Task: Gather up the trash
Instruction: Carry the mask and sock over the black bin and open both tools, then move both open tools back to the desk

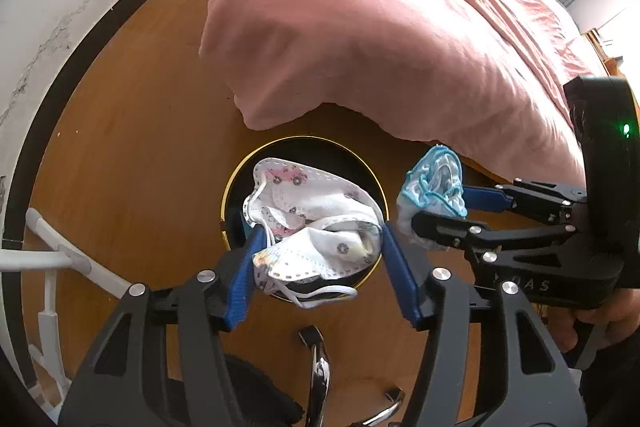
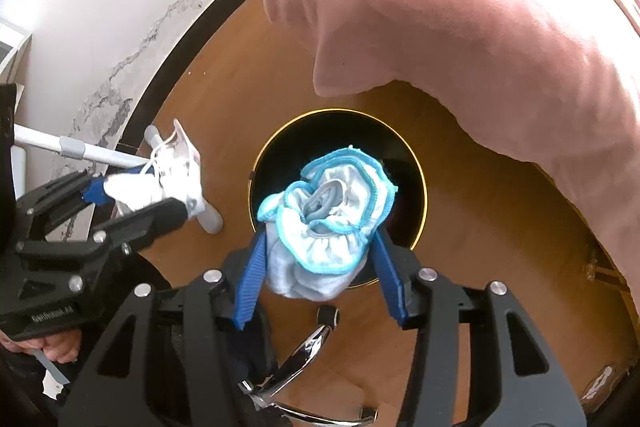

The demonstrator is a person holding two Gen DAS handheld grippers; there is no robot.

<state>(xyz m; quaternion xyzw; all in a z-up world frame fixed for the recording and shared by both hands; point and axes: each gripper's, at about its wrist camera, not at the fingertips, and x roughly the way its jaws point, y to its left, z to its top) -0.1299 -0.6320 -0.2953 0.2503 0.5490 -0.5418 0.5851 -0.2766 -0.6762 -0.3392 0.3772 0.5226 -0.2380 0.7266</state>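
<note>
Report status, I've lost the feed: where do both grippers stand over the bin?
Left gripper open around printed face mask, above black bin. Right gripper open around blue-edged cloth. Pink bedspread beside bin, not blocking.

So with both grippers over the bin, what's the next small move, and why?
Probably spread both sets of jaws a little wider. The printed face masks between the left gripper fingers and the blue-edged cloth in the right gripper already hang over the black bin, so both should drop in.
</note>
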